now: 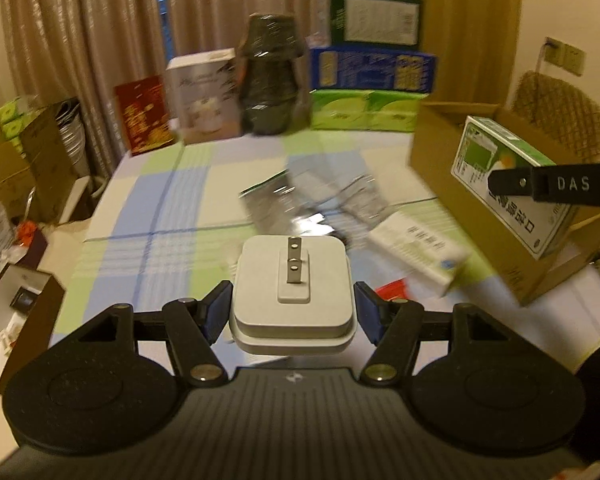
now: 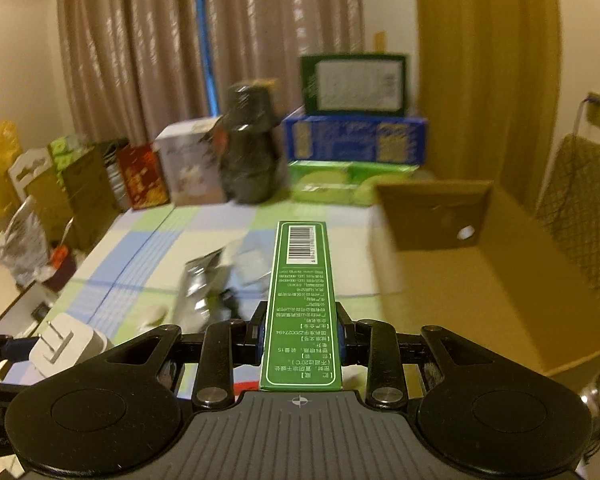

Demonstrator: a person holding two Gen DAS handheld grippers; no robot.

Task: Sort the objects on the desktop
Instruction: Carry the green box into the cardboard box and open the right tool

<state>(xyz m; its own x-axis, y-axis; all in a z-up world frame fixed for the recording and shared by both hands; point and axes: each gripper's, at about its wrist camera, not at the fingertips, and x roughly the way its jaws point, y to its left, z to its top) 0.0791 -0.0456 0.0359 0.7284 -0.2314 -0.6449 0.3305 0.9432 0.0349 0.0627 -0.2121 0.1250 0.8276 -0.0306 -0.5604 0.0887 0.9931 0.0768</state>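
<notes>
1. The left gripper is clamped on a white square plastic plug adapter, blue pads pressed against its two sides; two flat metal prongs point up and away from the camera.
2. The right gripper is clamped on a narrow green cardboard medicine box, held by its long sides near the near end, with the barcode at the far end.
3. Both held things hang above the table with a blue, green and white checked cloth, not touching it.
4. In the left wrist view, the green box also shows at the right, pinched by a black finger lettered "DAS", in front of the open brown cardboard carton.
5. Just beyond the adapter on the cloth lie a white paper leaflet or flat box with print, a small red item and blurred shiny silver foil packets.
6. The carton stands at the table's right side, one flap with a round hole raised; the right wrist view shows its inside floor bare.
7. At the table's far edge stand a red box, a white box, a dark wrapped bundle and stacked green, blue and dark green boxes.
8. Behind them hang beige curtains.
</notes>
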